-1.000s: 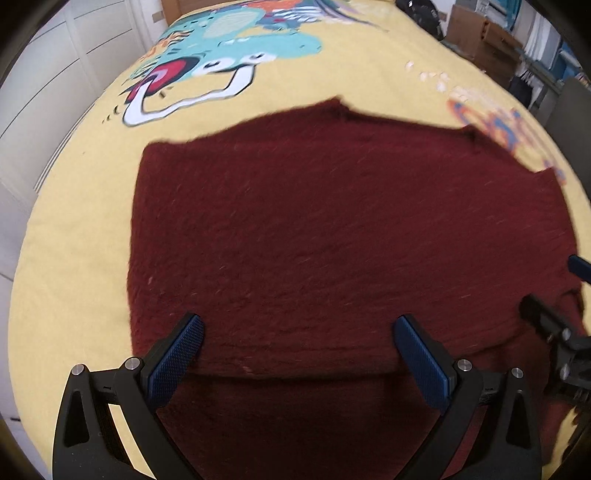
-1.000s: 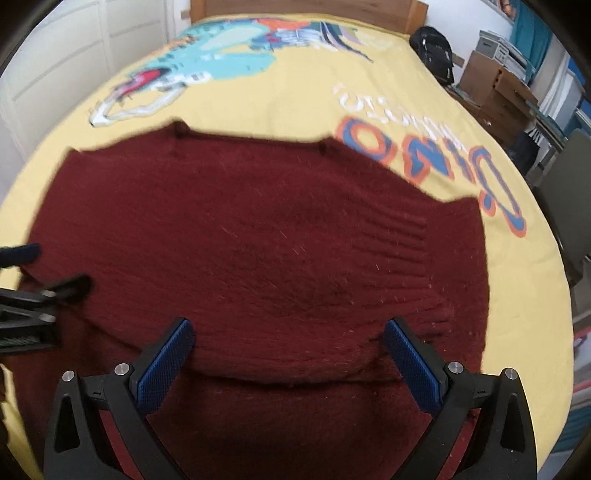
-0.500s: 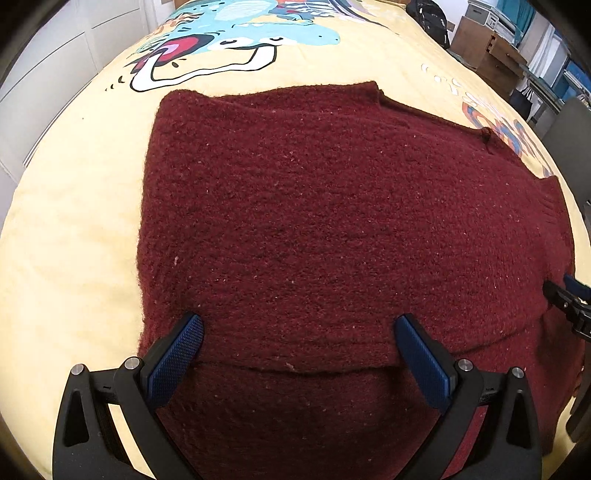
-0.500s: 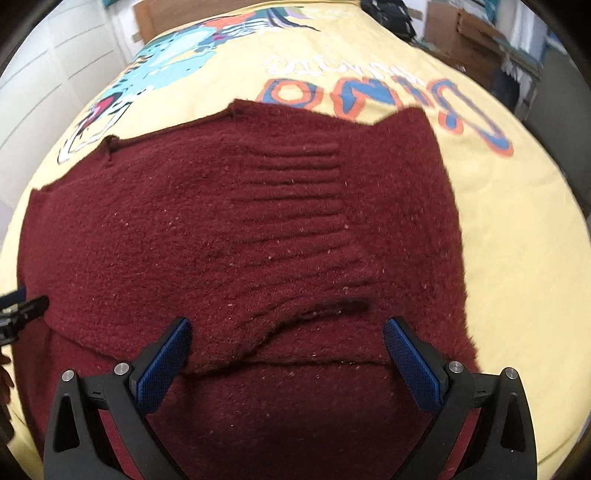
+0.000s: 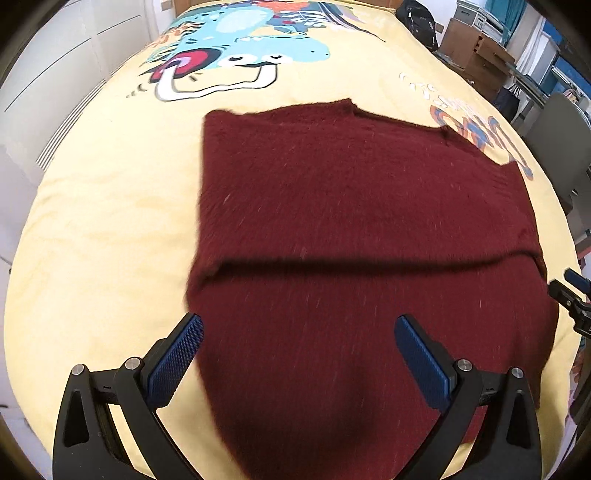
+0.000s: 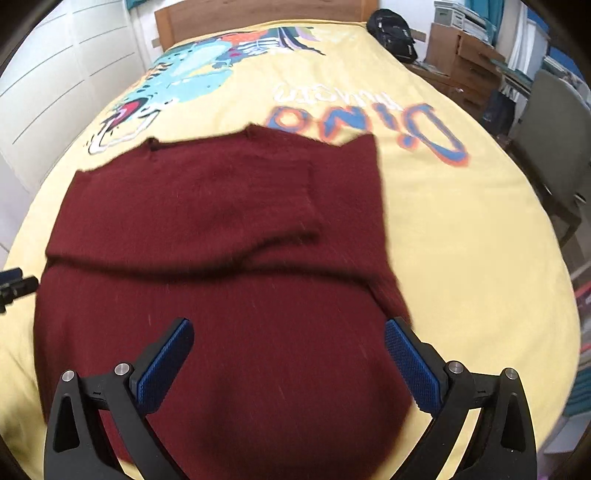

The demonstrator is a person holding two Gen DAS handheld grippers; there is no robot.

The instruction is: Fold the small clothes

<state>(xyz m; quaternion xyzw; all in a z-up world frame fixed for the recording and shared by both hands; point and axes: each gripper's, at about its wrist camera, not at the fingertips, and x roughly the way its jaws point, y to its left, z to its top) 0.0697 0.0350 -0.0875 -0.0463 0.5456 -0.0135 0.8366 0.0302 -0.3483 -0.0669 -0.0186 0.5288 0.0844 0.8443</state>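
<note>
**Both grippers wide, nothing held; sweater flat on the bed**

- Maroon knit sweater [image 5: 354, 206] lies on the yellow dinosaur-print bedspread [image 5: 110, 229]. A folded layer covers its far part, and that layer's near edge runs as a shadowed crease straight across the width.
- Near part of the sweater is a single smooth layer reaching toward the cameras, under both grippers.
- Right wrist view: the same sweater [image 6: 207, 206] shows a ribbed sleeve or cuff section lying on top of the folded layer, right of centre. Exact layering underneath can't be made out.
- Far edge of the sweater sits just short of the orange-blue "Dino" lettering [image 6: 369, 122] and the teal dinosaur graphic [image 5: 240, 29] printed on the spread.
- Left gripper [image 5: 298, 356]: blue pads [image 5: 173, 360] spread wide, nothing between them. It sits over the near-left part of the sweater; the left pad is at the garment's left edge, over the border with the bedspread. Fabric contact can't be judged.
- Right gripper [image 6: 288, 356]: spread wide too, nothing held, over the near-right part; its right pad lines up with the sweater's right edge.
- Each camera catches the other gripper's tip at the frame edge, beside the sweater's side.
- Background: wooden headboard [image 6: 258, 13], black backpack [image 6: 393, 33], wooden drawers [image 6: 461, 59], grey chair [image 6: 554, 140].
</note>
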